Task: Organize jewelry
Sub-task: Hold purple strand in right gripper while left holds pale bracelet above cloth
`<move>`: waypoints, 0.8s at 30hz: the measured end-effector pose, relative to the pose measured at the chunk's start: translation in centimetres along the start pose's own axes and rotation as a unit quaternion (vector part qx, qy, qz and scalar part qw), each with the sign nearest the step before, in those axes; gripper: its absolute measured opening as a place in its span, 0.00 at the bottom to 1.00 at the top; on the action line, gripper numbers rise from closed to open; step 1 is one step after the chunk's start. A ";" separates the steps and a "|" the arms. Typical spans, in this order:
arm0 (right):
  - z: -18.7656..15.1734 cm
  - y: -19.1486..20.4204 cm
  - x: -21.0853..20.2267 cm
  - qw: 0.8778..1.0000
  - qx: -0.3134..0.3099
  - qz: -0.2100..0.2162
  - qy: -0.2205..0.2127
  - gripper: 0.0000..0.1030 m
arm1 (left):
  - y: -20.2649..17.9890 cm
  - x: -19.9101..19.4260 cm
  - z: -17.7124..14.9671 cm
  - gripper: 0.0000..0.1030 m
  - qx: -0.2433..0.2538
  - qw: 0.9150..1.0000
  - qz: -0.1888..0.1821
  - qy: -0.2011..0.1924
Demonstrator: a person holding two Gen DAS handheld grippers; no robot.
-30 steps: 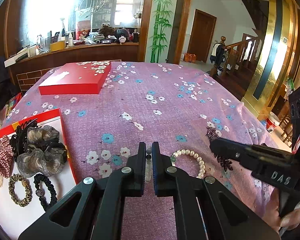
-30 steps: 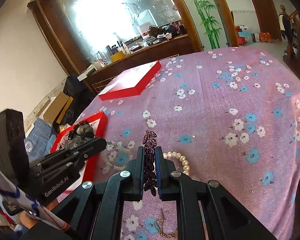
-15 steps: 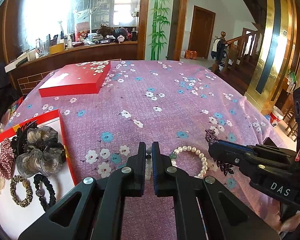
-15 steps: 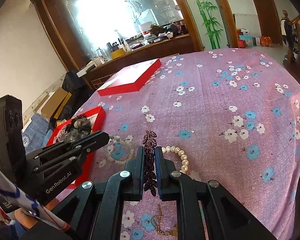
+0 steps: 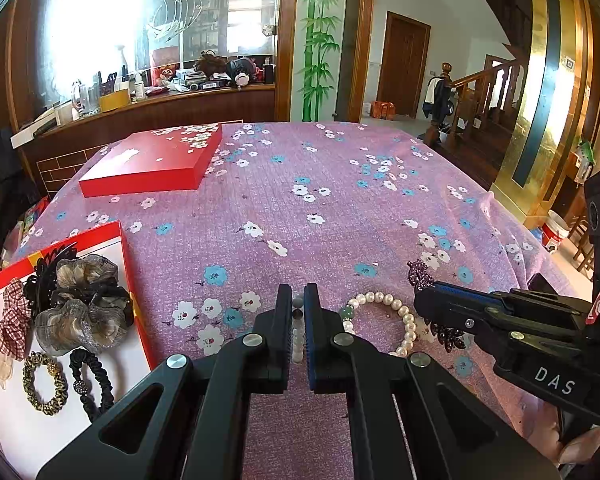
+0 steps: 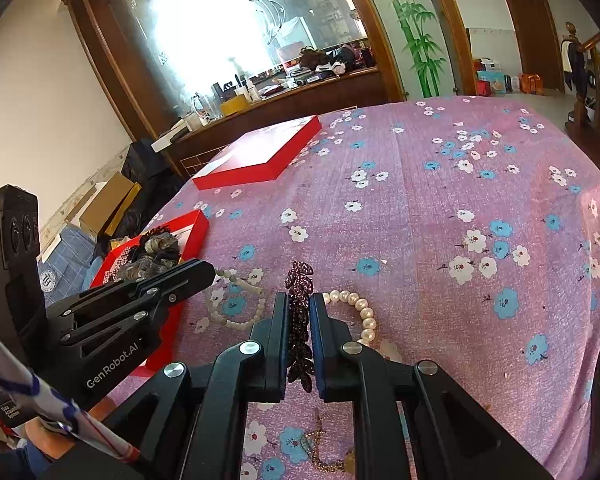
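A table under a pink floral tablecloth (image 5: 332, 208) fills the foreground. At 11 o'clock a wooden counter (image 5: 152, 116) crowded with bottles and clutter stands before a large etched glass panel (image 5: 160, 28) glaring with backlight. A painted bamboo pillar (image 5: 320, 40) rises at 12, a brown door (image 5: 404, 66) and wooden staircase (image 5: 484, 92) toward 2

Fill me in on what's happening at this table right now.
A person is sorting jewelry with a handheld gripper in each hand. The left gripper is shut on a pale bead bracelet, whose loop shows in the right wrist view. The right gripper is shut on a dark purple rhinestone hair clip. A pearl bracelet lies on the floral cloth between them. The open red box at the left already holds scrunchies and hair ties; its lid sits farther back.
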State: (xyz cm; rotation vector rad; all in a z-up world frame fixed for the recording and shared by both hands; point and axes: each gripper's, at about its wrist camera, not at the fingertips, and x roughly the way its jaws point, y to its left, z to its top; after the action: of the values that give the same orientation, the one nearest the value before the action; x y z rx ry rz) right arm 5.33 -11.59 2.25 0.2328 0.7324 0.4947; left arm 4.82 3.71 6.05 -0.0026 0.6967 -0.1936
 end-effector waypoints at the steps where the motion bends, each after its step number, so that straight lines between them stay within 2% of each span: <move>1: 0.0 0.0 0.0 1.000 0.001 -0.001 0.000 0.10 | 0.0 0.0 0.0 0.05 0.000 1.000 0.000 0.000; 24: 0.0 -0.1 -0.1 1.000 0.000 -0.004 -0.002 0.10 | 0.5 -0.2 0.3 0.05 0.001 1.000 0.003 -0.005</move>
State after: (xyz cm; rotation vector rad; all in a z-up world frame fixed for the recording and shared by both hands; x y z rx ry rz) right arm 5.30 -11.74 2.21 0.2309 0.7286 0.4874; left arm 4.94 4.21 6.34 0.0000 0.6875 -0.1878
